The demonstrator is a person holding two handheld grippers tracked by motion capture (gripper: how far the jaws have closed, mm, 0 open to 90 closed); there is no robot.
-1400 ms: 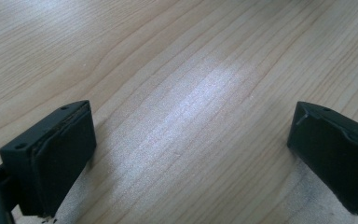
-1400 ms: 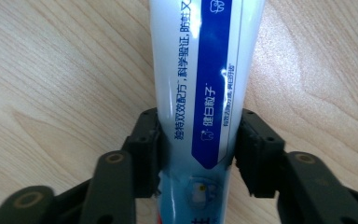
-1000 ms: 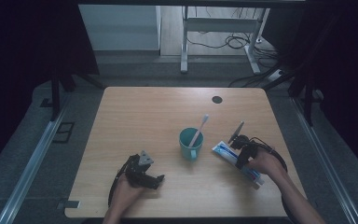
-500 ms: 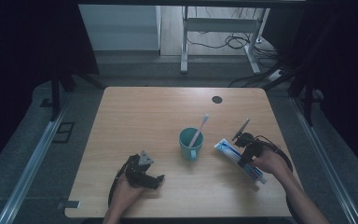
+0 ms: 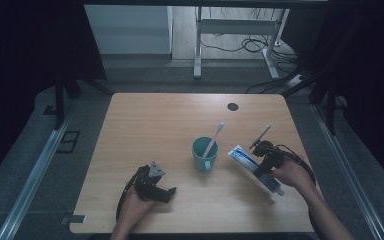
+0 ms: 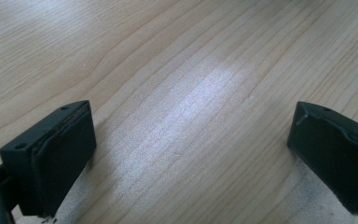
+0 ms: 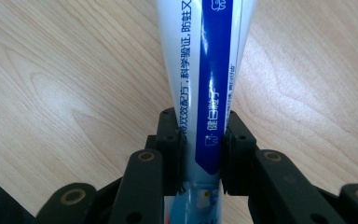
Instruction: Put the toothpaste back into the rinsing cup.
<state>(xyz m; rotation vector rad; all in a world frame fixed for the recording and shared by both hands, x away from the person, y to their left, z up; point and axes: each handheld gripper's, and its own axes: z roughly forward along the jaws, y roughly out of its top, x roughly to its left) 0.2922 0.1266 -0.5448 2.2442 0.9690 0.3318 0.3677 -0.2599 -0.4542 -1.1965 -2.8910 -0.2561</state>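
A white and blue toothpaste tube (image 5: 250,162) (image 7: 205,74) is clamped between the pads of my right gripper (image 5: 263,159) (image 7: 201,156), which is shut on it near its cap end, a little above the table's right side. To its left stands a teal mug (image 5: 203,154) with a toothbrush (image 5: 214,138) leaning in it. Near the front left of the wooden table (image 5: 170,120), my left gripper (image 5: 161,192) (image 6: 191,154) rests low in a hand; its jaws stand wide apart with only bare wood between them.
A round dark cable hole (image 5: 233,106) sits at the table's far right. Cables trail from both grippers toward the front edge. Beyond the table are a metal desk frame (image 5: 230,25) and floor cables.
My right gripper has lifted slightly with the toothpaste tube held in it and shifted a little to the right. The left gripper, mug and toothbrush have not moved.
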